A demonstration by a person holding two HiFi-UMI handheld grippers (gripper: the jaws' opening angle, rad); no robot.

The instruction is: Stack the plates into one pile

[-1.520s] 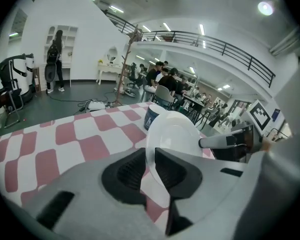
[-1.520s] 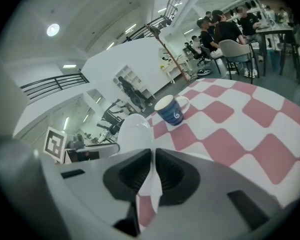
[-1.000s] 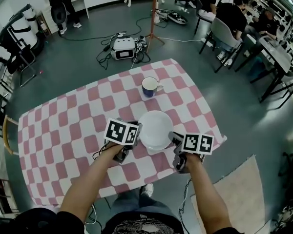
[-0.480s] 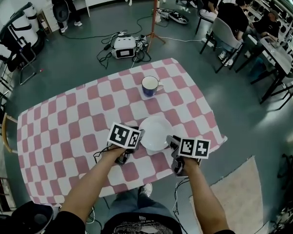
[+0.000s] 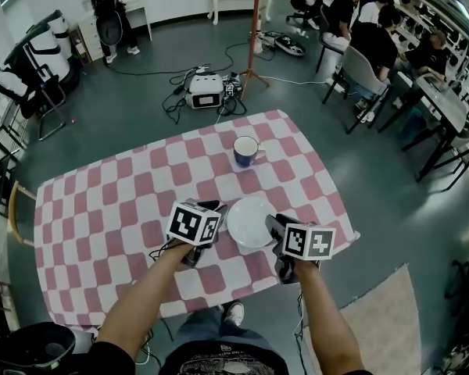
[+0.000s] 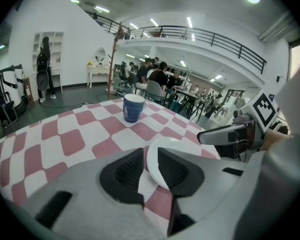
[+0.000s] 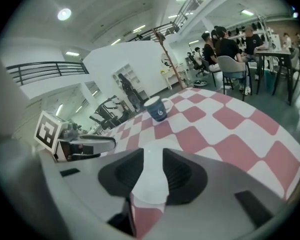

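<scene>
A white plate [image 5: 250, 223] lies on the pink-and-white checked table [image 5: 102, 201] near its front edge; I cannot tell whether more plates lie under it. My left gripper [image 5: 216, 210] is at its left rim and my right gripper [image 5: 273, 224] at its right rim. In the left gripper view the plate [image 6: 176, 148] shows its rim between the jaws of the left gripper [image 6: 151, 156], and cloth shows beside one pad. In the right gripper view the plate [image 7: 152, 181] lies between the spread jaws of the right gripper [image 7: 152, 156]. Both pairs of jaws have just been opening.
A blue mug [image 5: 245, 151] stands on the table beyond the plate. On the floor behind the table are a white device with cables [image 5: 204, 91] and a stand's pole [image 5: 255, 30]. People sit on chairs at desks at the upper right [image 5: 367, 37].
Both pairs of jaws have spread off the plate's rim, and both grippers have drawn back a little toward me. The plate looks smaller and sits on the cloth.
</scene>
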